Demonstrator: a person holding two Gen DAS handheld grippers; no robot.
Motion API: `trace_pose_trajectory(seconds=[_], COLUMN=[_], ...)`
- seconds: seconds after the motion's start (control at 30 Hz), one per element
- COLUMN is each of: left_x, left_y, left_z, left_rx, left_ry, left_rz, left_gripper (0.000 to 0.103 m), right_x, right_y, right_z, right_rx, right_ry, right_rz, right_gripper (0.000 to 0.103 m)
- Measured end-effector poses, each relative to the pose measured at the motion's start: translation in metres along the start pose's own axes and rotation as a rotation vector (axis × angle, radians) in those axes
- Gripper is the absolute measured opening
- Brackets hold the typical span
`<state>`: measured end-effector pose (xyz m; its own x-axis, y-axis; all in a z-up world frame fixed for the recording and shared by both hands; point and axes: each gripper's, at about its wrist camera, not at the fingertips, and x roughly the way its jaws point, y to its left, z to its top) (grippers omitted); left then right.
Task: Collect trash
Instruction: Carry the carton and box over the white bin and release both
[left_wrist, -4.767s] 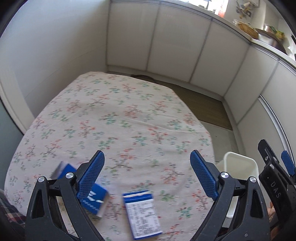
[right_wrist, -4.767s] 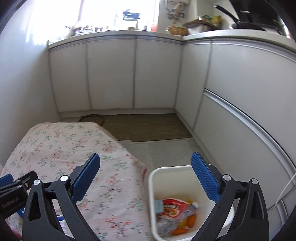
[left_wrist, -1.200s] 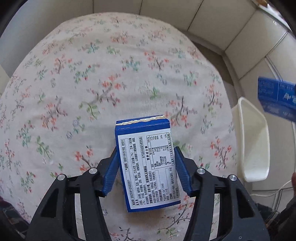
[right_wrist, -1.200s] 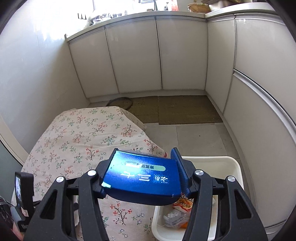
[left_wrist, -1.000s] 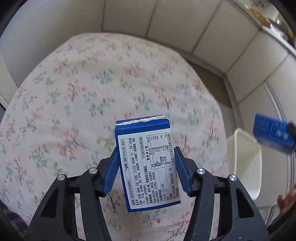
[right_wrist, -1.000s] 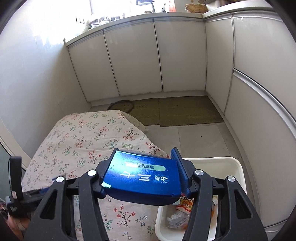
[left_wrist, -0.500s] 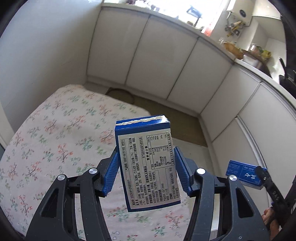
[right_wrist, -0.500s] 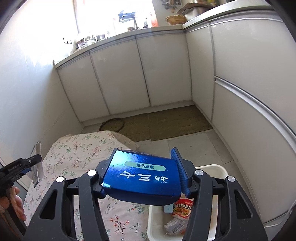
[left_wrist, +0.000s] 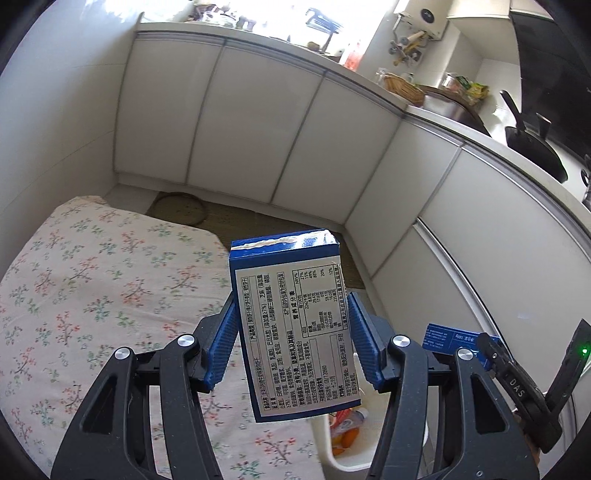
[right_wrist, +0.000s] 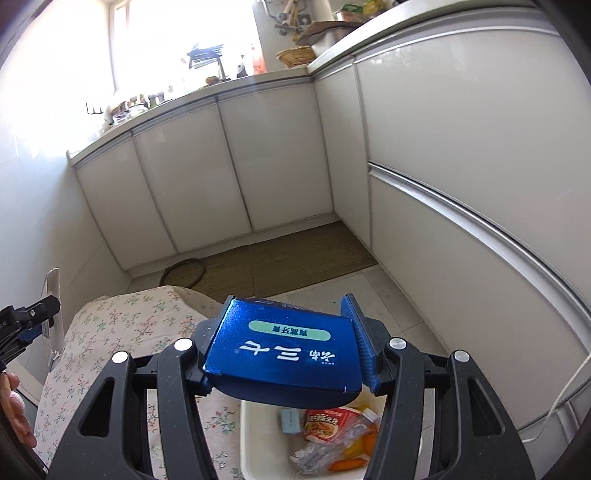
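My left gripper (left_wrist: 291, 334) is shut on a blue carton (left_wrist: 293, 325) whose white nutrition label faces the camera; it hangs in the air above the right edge of the floral-covered table (left_wrist: 92, 295). My right gripper (right_wrist: 286, 345) is shut on a second blue carton (right_wrist: 284, 354), held flat over the white bin (right_wrist: 255, 439). That bin holds a red snack wrapper (right_wrist: 327, 422) and other crumpled trash. In the left wrist view the bin (left_wrist: 343, 454) shows at the lower right, and the right gripper's carton (left_wrist: 448, 338) sits to the right above it.
White cabinet doors (right_wrist: 229, 184) run along the far wall and the right side, under a cluttered counter. A woven mat (right_wrist: 291, 262) and a round ring lie on the tiled floor. A person's hand (right_wrist: 14, 413) shows at the left edge. A white cable (right_wrist: 569, 387) trails at the right.
The left gripper has lifted its carton off the table and tilted up, so cabinets and counter now show. The right gripper has carried its carton further over the bin.
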<state>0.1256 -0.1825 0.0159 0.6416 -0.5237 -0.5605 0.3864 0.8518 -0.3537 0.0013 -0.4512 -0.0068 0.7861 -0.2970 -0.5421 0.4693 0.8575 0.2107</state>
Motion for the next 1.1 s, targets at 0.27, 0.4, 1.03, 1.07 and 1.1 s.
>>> trace_pose_trajectory(seconds=[0.27,0.4,1.03,1.07,1.1], left_x=[0.016,0.023,0.049,0.050,0.052], left_y=[-0.040,-0.060,-0.141,-0.144,-0.150], left_z=[-0.008,-0.016,-0.036,-0.036,-0.038], left_rx=[0.055,0.089,0.197,0.202,0.210], left_ry=[0.030,0.052,0.107,0.109,0.112], left_rz=[-0.066,-0.095,-0.183,-0.186,-0.192], left_gripper=[0.054,0.054,0.055,0.055,0.055], right_x=[0.003,0.008,0.001,0.000,-0.002], right_y=[-0.026,-0.034,-0.089,-0.094,-0.097], right_z=[-0.004,-0.007,-0.011,-0.011,-0.012], right_rx=[0.010,0.008,0.125,0.137,0.145], right_ry=[0.014,0.037,0.025,0.024,0.022], right_rz=[-0.071,-0.089,-0.174,-0.185,-0.193], right_gripper=[0.056,0.056,0.076,0.076,0.076])
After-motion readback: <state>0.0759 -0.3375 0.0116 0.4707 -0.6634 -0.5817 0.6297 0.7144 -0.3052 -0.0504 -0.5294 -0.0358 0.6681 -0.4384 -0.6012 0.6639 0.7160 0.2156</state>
